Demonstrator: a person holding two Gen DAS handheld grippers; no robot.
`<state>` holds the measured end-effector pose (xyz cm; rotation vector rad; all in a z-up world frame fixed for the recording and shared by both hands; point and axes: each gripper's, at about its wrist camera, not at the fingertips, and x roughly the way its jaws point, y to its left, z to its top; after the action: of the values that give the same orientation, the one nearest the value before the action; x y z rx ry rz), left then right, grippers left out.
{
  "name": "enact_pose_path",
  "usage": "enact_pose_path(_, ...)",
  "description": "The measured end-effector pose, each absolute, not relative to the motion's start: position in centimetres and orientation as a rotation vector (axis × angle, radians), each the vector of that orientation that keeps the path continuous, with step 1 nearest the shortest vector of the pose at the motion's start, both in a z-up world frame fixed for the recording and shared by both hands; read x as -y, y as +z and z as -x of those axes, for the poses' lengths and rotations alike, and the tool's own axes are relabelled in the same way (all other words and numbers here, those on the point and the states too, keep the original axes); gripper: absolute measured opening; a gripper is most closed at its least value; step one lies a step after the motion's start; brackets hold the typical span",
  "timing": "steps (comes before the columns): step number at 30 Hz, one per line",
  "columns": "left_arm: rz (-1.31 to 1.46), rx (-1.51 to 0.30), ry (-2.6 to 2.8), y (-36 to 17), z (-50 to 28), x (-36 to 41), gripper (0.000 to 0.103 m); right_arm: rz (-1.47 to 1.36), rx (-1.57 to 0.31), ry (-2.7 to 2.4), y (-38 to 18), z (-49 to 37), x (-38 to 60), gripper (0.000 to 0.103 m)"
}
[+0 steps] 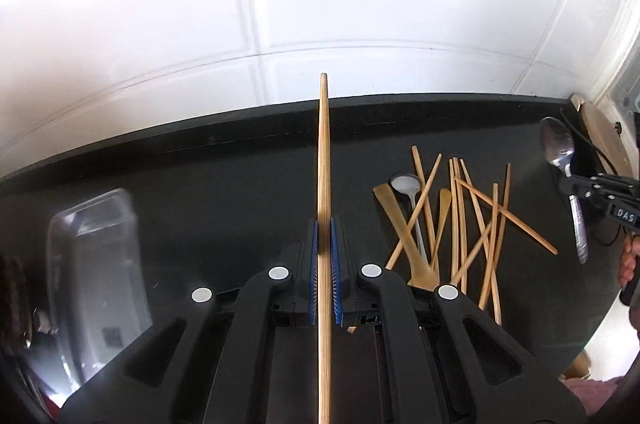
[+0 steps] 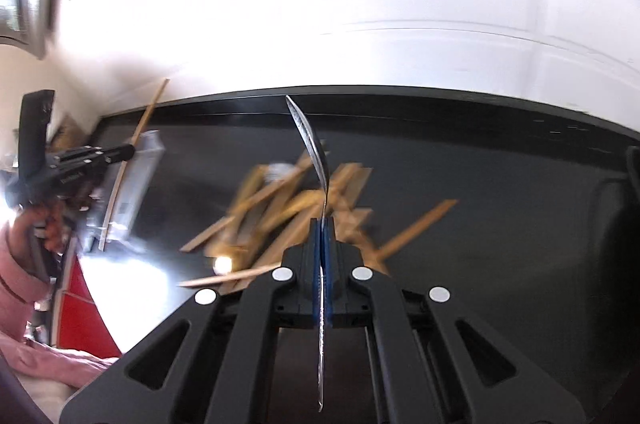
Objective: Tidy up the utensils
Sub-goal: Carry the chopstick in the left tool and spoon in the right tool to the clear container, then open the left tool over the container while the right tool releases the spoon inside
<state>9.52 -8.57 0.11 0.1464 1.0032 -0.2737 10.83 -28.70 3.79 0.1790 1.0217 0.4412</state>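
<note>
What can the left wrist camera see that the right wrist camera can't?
Only the left wrist view shows the pile sharply: separate wooden chopsticks, a flat wooden spatula and a metal spoon lying on the table. It also shows the held spoon's bowl.

Only the right wrist view shows a pink sleeve and the held spoon edge-on.

Both show the black table, a clear plastic container, the left gripper shut on one chopstick, and the right gripper shut on a spoon.
</note>
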Motion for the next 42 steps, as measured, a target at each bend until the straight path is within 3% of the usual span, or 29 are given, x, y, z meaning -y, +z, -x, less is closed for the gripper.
enact_pose_path(9,-0.105,-1.006,-0.119,0.2,-5.3,1.7,0.005,-0.113,-1.034,0.656,2.9,-7.0,18.3,0.003)
enact_pose_path(16,-0.042,-0.912,-0.048,6.1,-5.4,-8.2,0.005,-0.12,-0.92,0.591,7.8,-9.2,16.3,0.003)
enact_pose_path(23,0.072,-0.876,-0.088,7.4,-8.0,-18.2,0.005,-0.199,-0.945,0.631,7.9,-10.5,5.4,0.003)
enact_pose_path(29,0.117,-0.912,-0.153,5.0,-10.3,-24.1,0.005,-0.149,-0.962,0.643,6.3,-10.5,-6.7,0.003)
enact_pose_path(42,0.117,-1.019,-0.259,0.2,-12.2,-29.1,0.005,-0.092,-1.085,0.605,2.5,-10.0,-15.8,0.003)
